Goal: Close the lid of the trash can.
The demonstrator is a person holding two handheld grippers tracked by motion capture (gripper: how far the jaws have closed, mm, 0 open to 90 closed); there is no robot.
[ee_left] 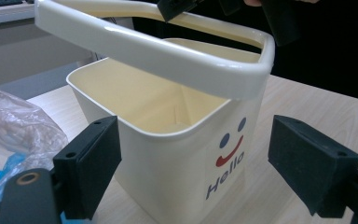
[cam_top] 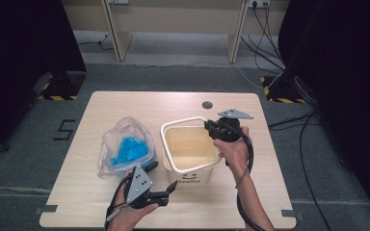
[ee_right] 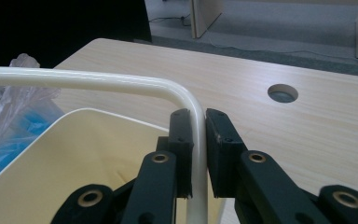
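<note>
High view: one cream bin (cam_top: 191,156) stands mid-table (cam_top: 250,110) with one plastic bag (cam_top: 125,149) of blue material just beside it, on its left. The right gripper (cam_top: 211,126) meets the loose rim ring (cam_top: 180,121) at the bin's far right corner; the left gripper (cam_top: 166,179) hovers at the near side.

Left gripper view: its jaws stand wide apart, holding nothing, flanking the bin's (ee_left: 177,158) "Hello" face; the ring (ee_left: 168,56) sits tilted above the bin.

Right gripper view: both jaws clamp the ring's (ee_right: 121,83) corner, beyond which lies one round hole (ee_right: 283,93).
</note>
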